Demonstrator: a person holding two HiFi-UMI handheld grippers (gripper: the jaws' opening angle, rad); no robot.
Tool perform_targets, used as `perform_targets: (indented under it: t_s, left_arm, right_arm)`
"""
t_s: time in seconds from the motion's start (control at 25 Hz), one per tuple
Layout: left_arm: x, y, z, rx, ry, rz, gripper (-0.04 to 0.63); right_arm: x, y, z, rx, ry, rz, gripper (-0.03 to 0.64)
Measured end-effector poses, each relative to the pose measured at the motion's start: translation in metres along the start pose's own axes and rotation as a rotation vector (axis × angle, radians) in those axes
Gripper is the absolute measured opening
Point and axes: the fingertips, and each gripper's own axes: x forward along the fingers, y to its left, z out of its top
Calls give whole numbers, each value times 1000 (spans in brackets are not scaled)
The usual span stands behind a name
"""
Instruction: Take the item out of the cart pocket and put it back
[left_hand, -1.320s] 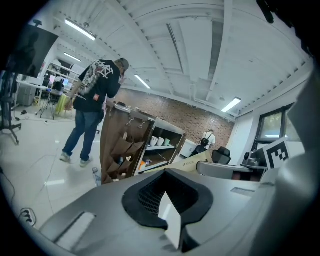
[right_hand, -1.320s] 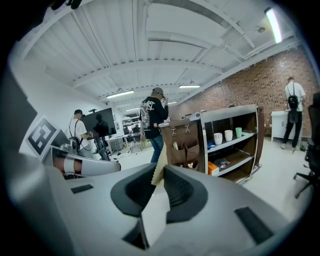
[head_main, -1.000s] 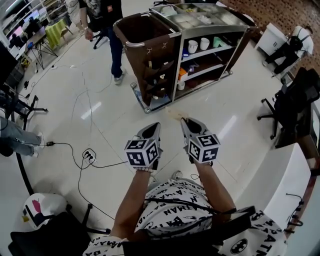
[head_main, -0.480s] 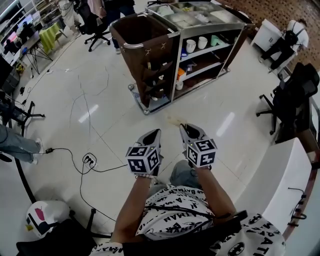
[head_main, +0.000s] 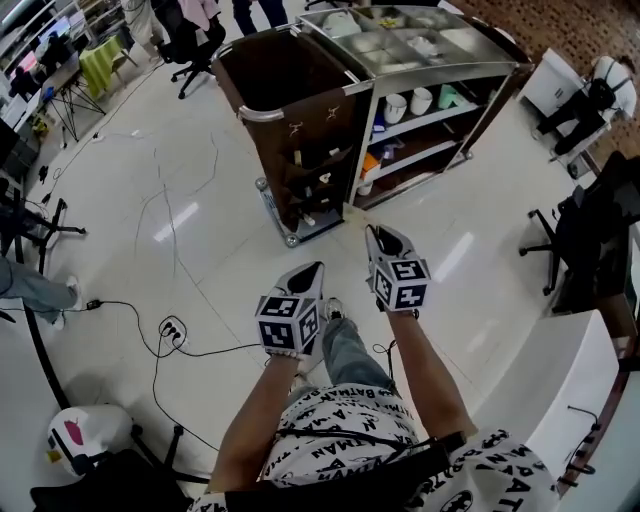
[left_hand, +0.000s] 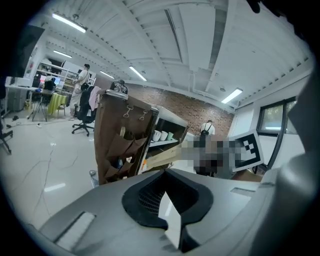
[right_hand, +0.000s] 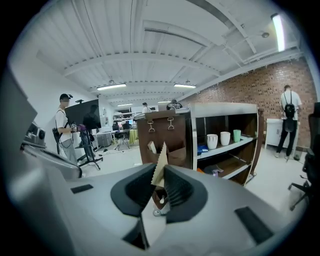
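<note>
The brown housekeeping cart (head_main: 300, 110) stands ahead on the shiny floor, its side hung with fabric pockets (head_main: 312, 180) that hold small items. My right gripper (head_main: 371, 231) is held out toward it, shut on a flat beige wedge-shaped item (right_hand: 161, 157) that sticks up from between the pads. In the right gripper view the pockets (right_hand: 170, 150) lie straight beyond the item. My left gripper (head_main: 318, 267) hovers a little nearer to me and to the left, jaws together with nothing in them. The left gripper view shows the cart (left_hand: 120, 145) off to the left.
Cups and supplies sit on the cart's open shelves (head_main: 415, 105). Cables and a power strip (head_main: 175, 312) lie on the floor at left. Black office chairs (head_main: 590, 220) and a white counter (head_main: 570, 370) stand at right. People stand at the far edges.
The cart has come nearer and larger in view as the person stepped forward. Both grippers moved up toward it; the right one still grips the beige item.
</note>
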Motion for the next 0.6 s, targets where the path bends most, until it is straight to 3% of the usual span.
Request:
perform_targets:
  t_s: [0.28, 0.6]
  left_arm:
    - [104, 30, 26, -17, 50, 44, 0]
    - [148, 62, 17, -41, 125, 101, 0]
  right_arm:
    - [127, -67, 8, -11, 41, 45, 57]
    - [222, -84, -32, -5, 109, 106, 57]
